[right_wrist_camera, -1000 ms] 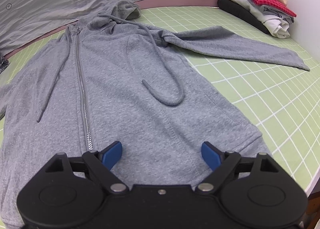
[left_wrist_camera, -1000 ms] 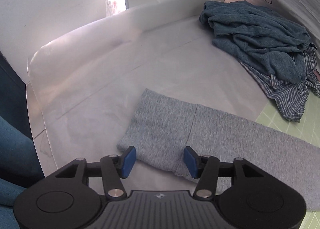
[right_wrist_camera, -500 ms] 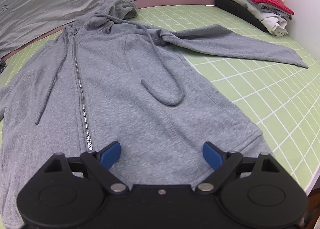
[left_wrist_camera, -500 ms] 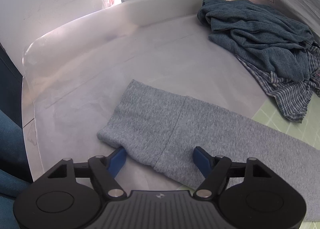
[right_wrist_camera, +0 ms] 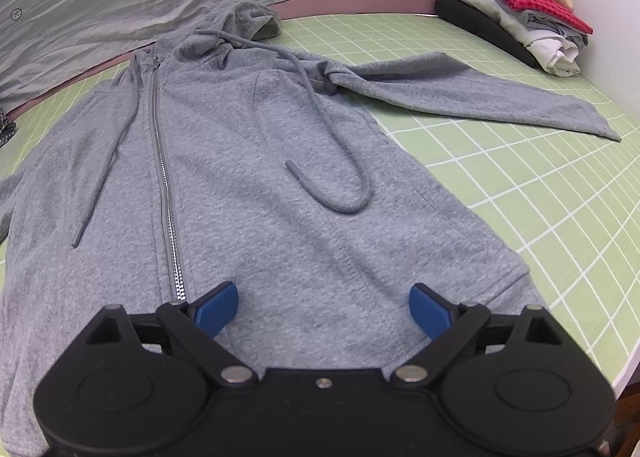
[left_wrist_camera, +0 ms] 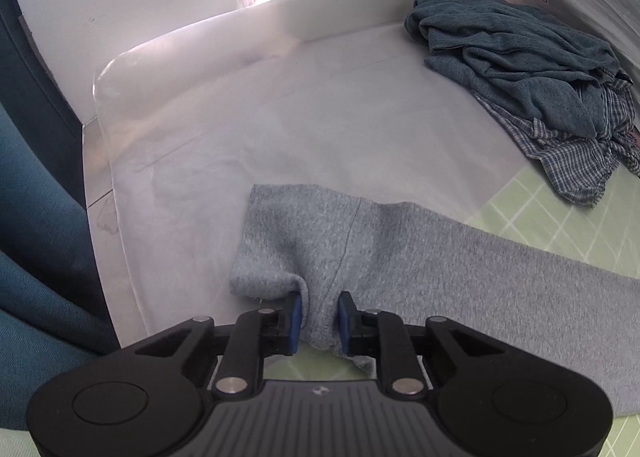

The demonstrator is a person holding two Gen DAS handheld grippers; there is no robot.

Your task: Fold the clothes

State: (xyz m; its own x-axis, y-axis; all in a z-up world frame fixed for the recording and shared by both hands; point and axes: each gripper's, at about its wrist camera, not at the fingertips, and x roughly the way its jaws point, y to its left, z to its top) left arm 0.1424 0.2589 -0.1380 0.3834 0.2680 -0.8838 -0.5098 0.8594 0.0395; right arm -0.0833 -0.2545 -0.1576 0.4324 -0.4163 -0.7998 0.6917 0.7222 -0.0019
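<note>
We are working on a grey zip-front fleece hoodie (right_wrist_camera: pixel 256 193), which is lying face up and spread flat on the green gridded mat (right_wrist_camera: pixel 540 193), its hood toward the far edge and both sleeves still stretched out to the sides. No fold is showing in it yet, so we judge the job on this garment is only just starting: sleeves, sides and the final halving are all left.

Our left gripper (left_wrist_camera: pixel 319 317) is closing on the cuff end of the left sleeve (left_wrist_camera: pixel 304 241); the grey cloth is bunching between its blue pads (left_wrist_camera: pixel 295 317), which look to be pinching it already. Our right gripper (right_wrist_camera: pixel 323 307) is hanging over the hem near the silver zipper (right_wrist_camera: pixel 164 177) with its jaws opening wide, and nothing is being gripped between them.

The left view alone is showing us the cuff resting on a white sheet (left_wrist_camera: pixel 280 117) beyond the mat, and a crumpled pile of a teal knit and blue plaid shirt (left_wrist_camera: pixel 532 69) waiting unfolded. The right view alone is showing us the hoodie's body, the looping drawcord (right_wrist_camera: pixel 340 161), and a neat stack of folded clothes (right_wrist_camera: pixel 516 13) in the far corner, so some pieces are already done.
</note>
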